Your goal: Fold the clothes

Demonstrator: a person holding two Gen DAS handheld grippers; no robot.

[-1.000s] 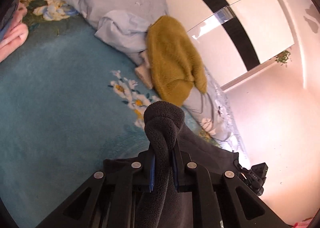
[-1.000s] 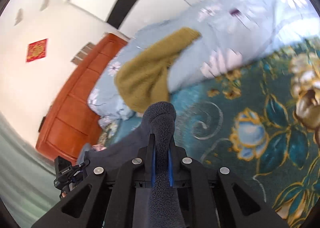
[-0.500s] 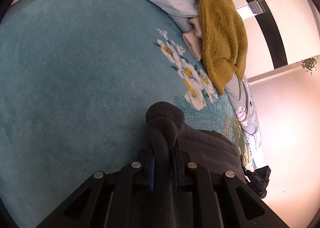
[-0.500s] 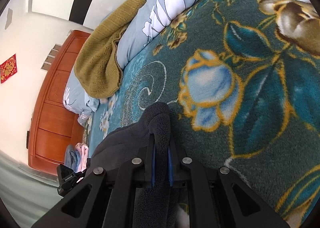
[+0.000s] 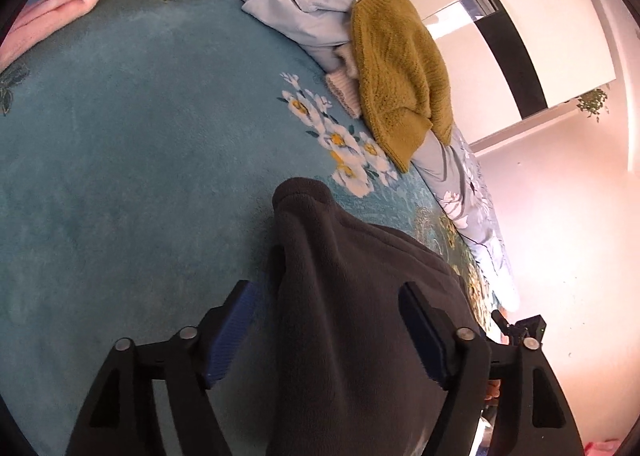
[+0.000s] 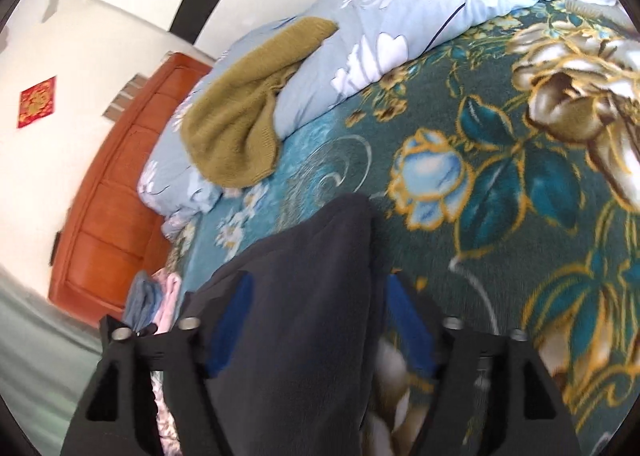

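Both grippers have released since half a second ago: left gripper (image 5: 326, 330) and right gripper (image 6: 320, 316) spread wide, holding nothing. Dark grey fleece garment (image 5: 360, 296) lies on the teal floral blanket (image 5: 120, 176), directly between each pair of fingers, spanning both grippers.

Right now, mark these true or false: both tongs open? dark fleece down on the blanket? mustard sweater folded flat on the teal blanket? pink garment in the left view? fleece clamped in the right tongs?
1. Both tongs, left and right, are open. True.
2. The dark fleece lies on the teal blanket. True, as far as both views show.
3. The mustard sweater is folded flat on the blanket. False: it is draped, unfolded, over the light blue duvet.
4. A pink garment shows at the left view's upper left. True.
5. The right tongs clamp the fleece. False: the fingers stand apart on either side of it.
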